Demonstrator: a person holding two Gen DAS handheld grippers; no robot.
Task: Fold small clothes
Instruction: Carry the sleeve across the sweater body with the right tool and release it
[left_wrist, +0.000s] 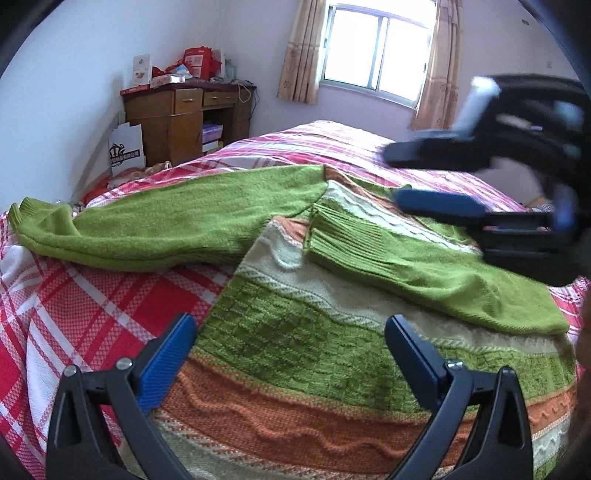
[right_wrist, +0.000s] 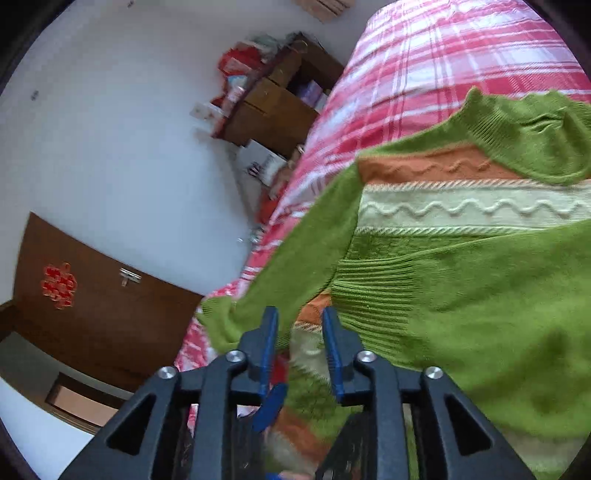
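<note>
A red plaid bed (left_wrist: 92, 295) carries the striped sweater (left_wrist: 295, 350). Its unfolded sleeve (left_wrist: 147, 232) is stretched far-left, nearer the left claw (left_wrist: 290, 339), spread apart. The right claw (right_wrist: 300, 325), empty, is seen part-open.

The left tool (left_wrist: 290, 334) is pointing forward with its two blue-padded fingers (left_wrist: 170, 354) spread wide apart, and nothing is sitting between them. The right tool (right_wrist: 300, 325) is reaching in from the right side of the left wrist view and is looking blurred there. Its fingers (right_wrist: 334, 347) are standing close together with a narrow gap, gripping nothing.
</note>
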